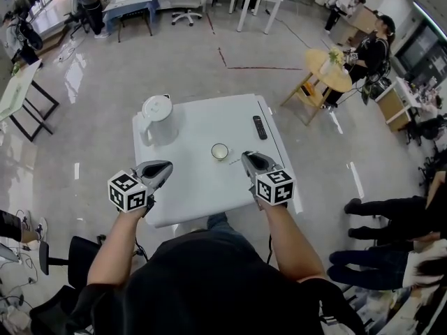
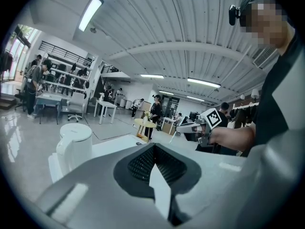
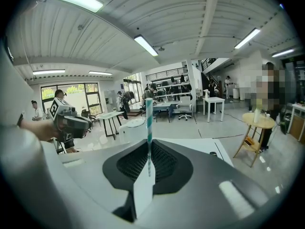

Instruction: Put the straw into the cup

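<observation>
Two grippers, one straw point(image 3: 148, 123), one cup point(image 1: 219, 151).
Right gripper point(image 1: 248, 160) jaws clamp the straw upright; left gripper point(image 1: 163, 167) closed, apparently empty; cup at frame centre.

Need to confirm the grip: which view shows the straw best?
The right gripper view: the striped straw stands upright, clamped between the right gripper's shut jaws. The head view shows only a faint sliver beside the cup; the left gripper view, nothing clear.
</observation>
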Demonstrator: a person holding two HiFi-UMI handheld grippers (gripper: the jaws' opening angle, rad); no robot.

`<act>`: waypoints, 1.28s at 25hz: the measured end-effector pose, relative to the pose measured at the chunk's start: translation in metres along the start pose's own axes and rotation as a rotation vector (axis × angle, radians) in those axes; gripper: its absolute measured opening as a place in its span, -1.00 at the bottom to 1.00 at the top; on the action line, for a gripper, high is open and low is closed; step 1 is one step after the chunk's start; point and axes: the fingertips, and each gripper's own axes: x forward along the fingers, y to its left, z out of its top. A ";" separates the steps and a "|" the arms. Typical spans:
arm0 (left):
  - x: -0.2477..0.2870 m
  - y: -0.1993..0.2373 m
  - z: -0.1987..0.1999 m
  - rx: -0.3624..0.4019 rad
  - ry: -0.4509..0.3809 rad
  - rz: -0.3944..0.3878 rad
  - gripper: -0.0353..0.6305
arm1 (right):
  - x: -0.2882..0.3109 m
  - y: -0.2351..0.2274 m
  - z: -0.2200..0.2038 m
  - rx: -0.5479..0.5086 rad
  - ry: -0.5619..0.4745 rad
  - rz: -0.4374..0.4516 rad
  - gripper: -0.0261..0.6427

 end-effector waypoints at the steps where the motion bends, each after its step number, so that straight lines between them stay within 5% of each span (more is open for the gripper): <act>1: 0.001 0.003 0.001 0.000 0.002 0.002 -0.89 | 0.002 -0.001 0.001 -0.001 0.000 0.002 -0.78; 32: 0.057 0.059 -0.013 -0.084 0.047 0.037 -0.89 | 0.085 -0.054 -0.014 0.021 0.097 0.052 -0.77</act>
